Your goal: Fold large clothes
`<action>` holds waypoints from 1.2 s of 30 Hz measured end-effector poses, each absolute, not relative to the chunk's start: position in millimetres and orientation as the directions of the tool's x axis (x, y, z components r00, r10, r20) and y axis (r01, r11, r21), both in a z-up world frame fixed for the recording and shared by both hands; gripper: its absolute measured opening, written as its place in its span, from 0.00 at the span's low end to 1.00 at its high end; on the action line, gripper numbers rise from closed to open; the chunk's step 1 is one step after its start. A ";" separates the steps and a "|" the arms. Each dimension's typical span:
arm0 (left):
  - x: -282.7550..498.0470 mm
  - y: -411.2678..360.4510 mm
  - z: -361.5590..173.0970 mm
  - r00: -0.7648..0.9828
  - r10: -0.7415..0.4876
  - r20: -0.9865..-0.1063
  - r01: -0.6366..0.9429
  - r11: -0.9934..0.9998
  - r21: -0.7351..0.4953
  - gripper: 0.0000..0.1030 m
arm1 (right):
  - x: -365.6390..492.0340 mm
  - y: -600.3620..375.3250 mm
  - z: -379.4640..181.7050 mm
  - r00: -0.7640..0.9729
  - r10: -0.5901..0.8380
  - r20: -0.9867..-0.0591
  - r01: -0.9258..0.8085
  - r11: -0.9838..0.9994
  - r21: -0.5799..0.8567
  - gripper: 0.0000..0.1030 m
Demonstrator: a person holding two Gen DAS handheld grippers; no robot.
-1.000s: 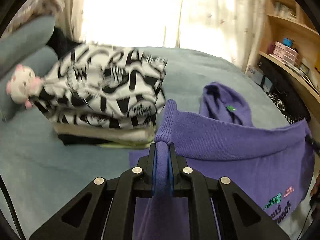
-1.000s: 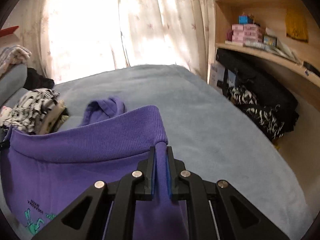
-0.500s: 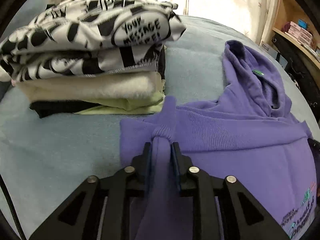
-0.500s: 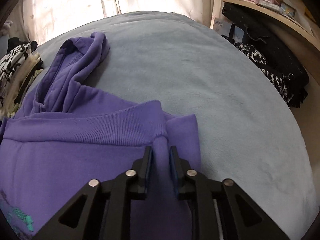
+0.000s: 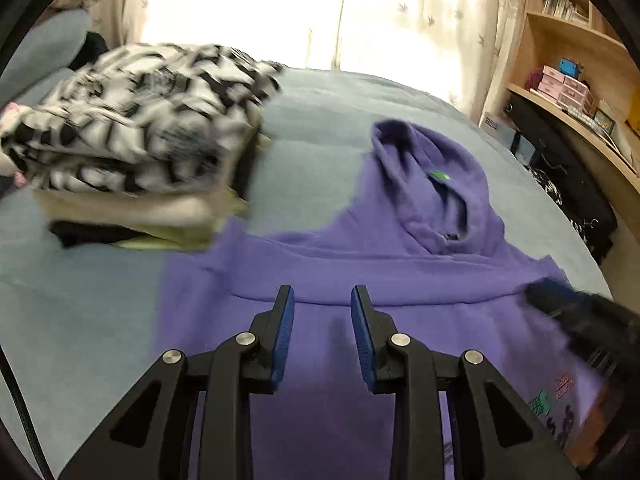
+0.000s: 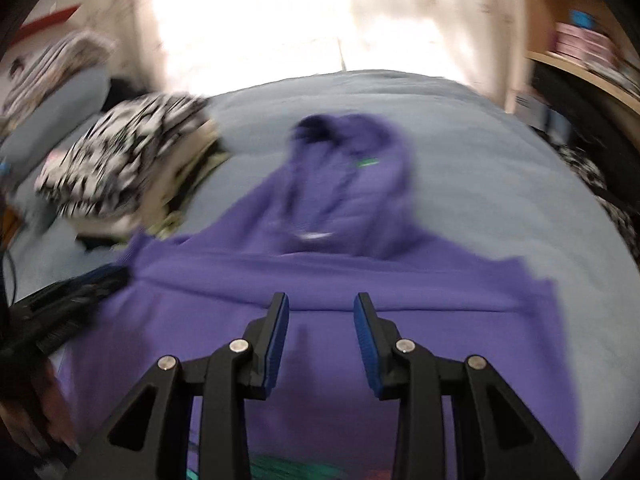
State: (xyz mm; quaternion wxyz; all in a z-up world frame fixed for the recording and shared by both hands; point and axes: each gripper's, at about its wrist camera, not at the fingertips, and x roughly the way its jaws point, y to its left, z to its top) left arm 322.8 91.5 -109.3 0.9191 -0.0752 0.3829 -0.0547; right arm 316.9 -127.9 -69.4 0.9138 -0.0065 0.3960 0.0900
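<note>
A purple hoodie (image 5: 400, 264) lies flat on the grey-blue bed, folded across its middle, its hood (image 5: 436, 184) pointing toward the window. My left gripper (image 5: 322, 300) hovers above the fold's ribbed edge, jaws opening, nothing between the blue pads. In the right wrist view the same hoodie (image 6: 360, 276) is blurred; my right gripper (image 6: 321, 306) is over the fold edge too, jaws opening and empty. The right gripper shows at the hoodie's right corner (image 5: 568, 308); the left gripper appears at its left corner (image 6: 76, 292).
A stack of folded clothes (image 5: 132, 140) topped by a black-and-white print sits left of the hoodie on the bed (image 5: 320, 120). Wooden shelves (image 5: 568, 92) with boxes and black bags stand on the right. Curtains (image 5: 400, 12) hang behind.
Both grippers let go of the hoodie's ribbed hem, which now lies flat across the body. The jaws have spread and both grippers have pulled back from the fold edge.
</note>
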 end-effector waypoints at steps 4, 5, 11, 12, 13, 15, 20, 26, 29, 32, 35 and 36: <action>342.5 79.0 -137.9 0.655 -0.136 -0.744 0.023 0.987 -0.160 0.25 | 333.7 -101.7 -93.8 0.655 0.092 -0.750 -0.177 0.984 -0.034 0.32; 348.4 81.3 -142.9 0.647 -0.146 -0.748 0.024 0.985 -0.171 0.25 | 339.2 -108.7 -99.0 0.657 0.061 -0.752 -0.156 0.986 -0.056 0.32; 371.3 110.0 -146.4 0.655 -0.054 -0.753 -0.046 0.993 -0.112 0.13 | 354.6 -210.2 -101.4 0.662 -0.143 -0.736 0.074 0.989 -0.126 0.23; 375.2 118.0 -149.6 0.651 -0.025 -0.758 -0.073 0.993 -0.096 0.13 | 357.3 -223.4 -103.1 0.650 -0.191 -0.736 0.114 0.981 -0.154 0.23; 378.1 127.4 -152.6 0.644 -0.029 -0.764 -0.086 0.990 -0.110 0.12 | 359.4 -243.2 -106.9 0.625 -0.244 -0.742 0.165 0.970 -0.180 0.23; 380.0 143.6 -157.3 0.634 -0.055 -0.771 -0.112 0.981 -0.161 0.06 | 357.5 -288.6 -112.6 0.602 -0.170 -0.781 0.197 0.979 -0.061 0.00; 371.2 131.5 -151.1 0.633 -0.005 -0.774 -0.115 0.988 -0.101 0.05 | 346.5 -299.7 -95.5 0.612 -0.158 -0.775 0.219 0.975 -0.026 0.06; 303.4 99.6 -114.6 0.685 -0.057 -0.726 -0.060 0.989 -0.134 0.17 | 297.4 -256.3 -68.4 0.643 0.052 -0.764 0.109 0.981 0.159 0.06; 260.5 82.6 -108.7 0.688 -0.090 -0.720 -0.026 0.989 -0.148 0.32 | 263.5 -215.9 -65.7 0.621 0.167 -0.766 0.001 0.977 0.215 0.06; 225.8 79.0 -113.8 0.661 -0.109 -0.742 -0.034 0.984 -0.175 0.40 | 233.4 -177.1 -72.8 0.570 0.256 -0.780 -0.102 0.965 0.242 0.07; 204.6 80.4 -130.1 0.617 -0.088 -0.782 -0.044 0.988 -0.145 0.40 | 211.1 -157.8 -86.7 0.533 0.283 -0.798 -0.146 0.959 0.243 0.07; 199.2 83.0 -138.0 0.605 -0.063 -0.794 -0.059 0.991 -0.124 0.40 | 206.0 -156.7 -92.3 0.528 0.268 -0.806 -0.144 0.963 0.226 0.07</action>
